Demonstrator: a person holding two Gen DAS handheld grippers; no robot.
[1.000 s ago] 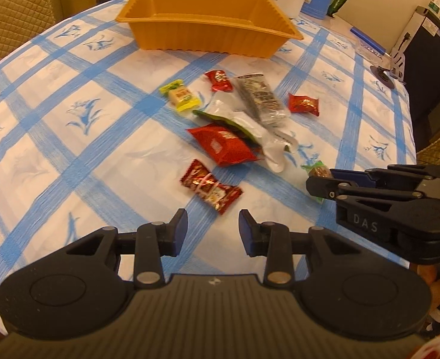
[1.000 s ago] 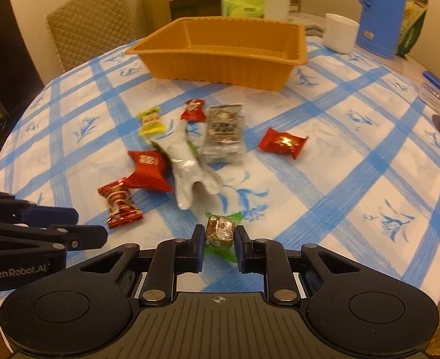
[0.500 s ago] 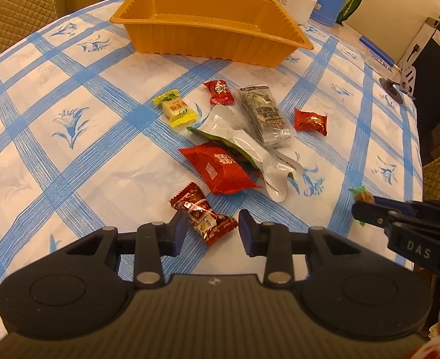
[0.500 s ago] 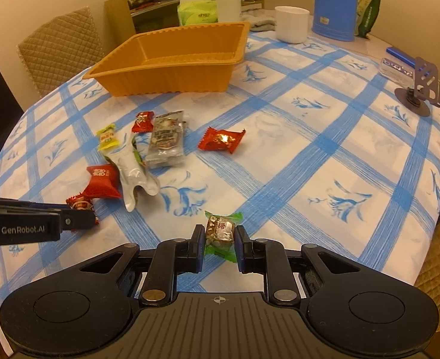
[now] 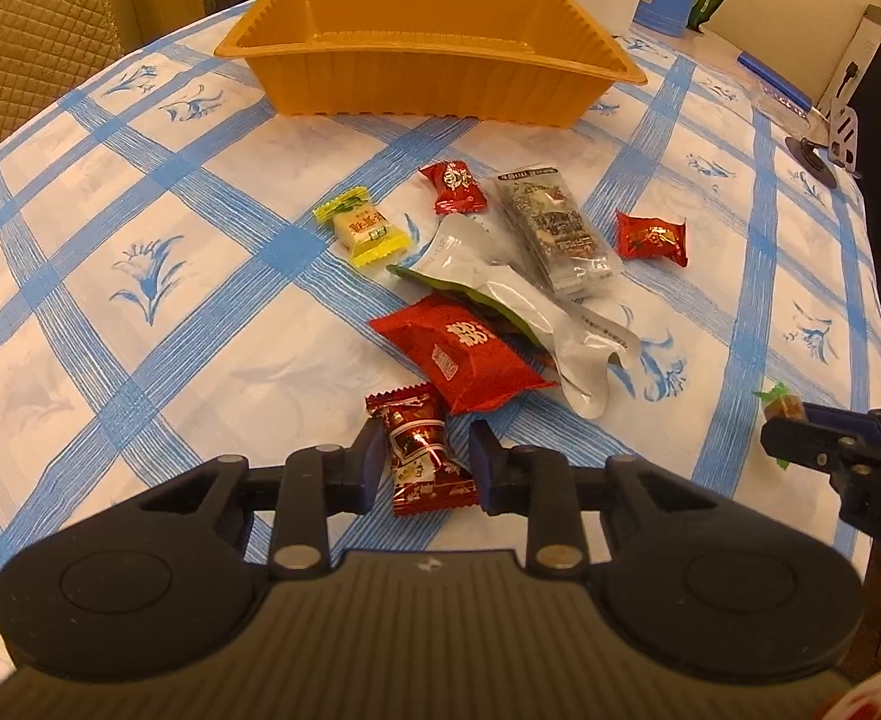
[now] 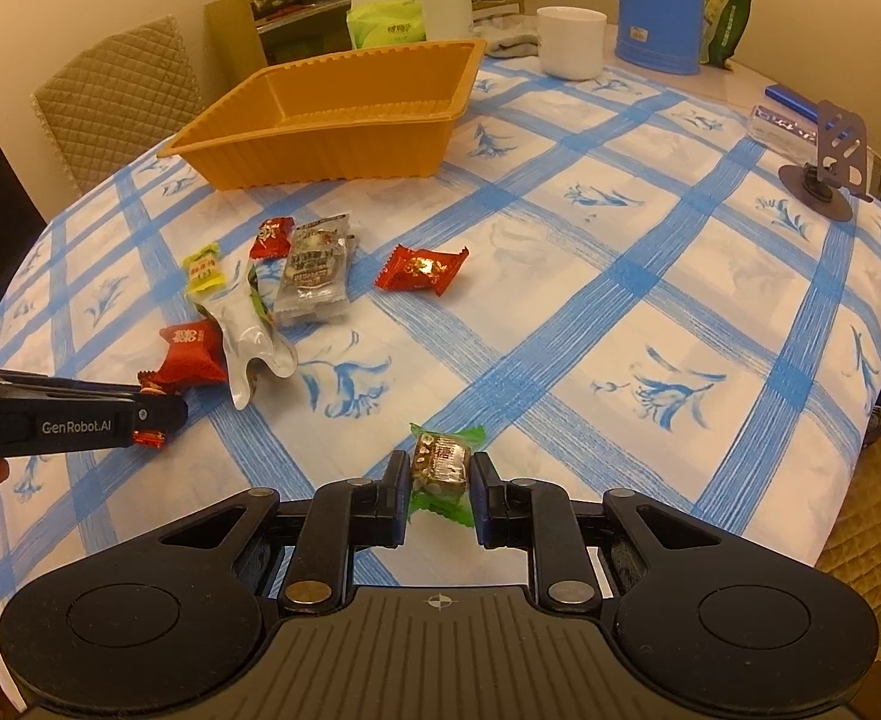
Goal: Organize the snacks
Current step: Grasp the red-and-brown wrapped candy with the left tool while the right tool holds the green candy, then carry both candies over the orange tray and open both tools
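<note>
A dark red wrapped candy (image 5: 416,426) lies on the blue-checked tablecloth between the fingers of my left gripper (image 5: 422,459). The jaws are closing; a small gap still shows at the right pad. My right gripper (image 6: 440,474) is shut on a green-wrapped candy (image 6: 440,459), held just above the cloth, right of the left gripper (image 6: 164,414). Beyond lie a red packet (image 5: 464,351), a silver pouch (image 5: 524,300), a yellow candy (image 5: 362,228), a small red candy (image 5: 455,186), a grey bar (image 5: 554,228) and another red candy (image 5: 650,237). The orange tray (image 5: 416,78) stands empty at the back.
Behind the tray stand a white cup (image 6: 569,42), a blue jug (image 6: 656,0) and a tissue pack (image 6: 386,24). A metal stand (image 6: 830,168) sits near the right table edge. A quilted chair (image 6: 116,102) is at the back left.
My left gripper has moved forward until the dark red candy sits between its fingers, and the jaws have narrowed. The right gripper has shifted to the right, still holding the green candy.
</note>
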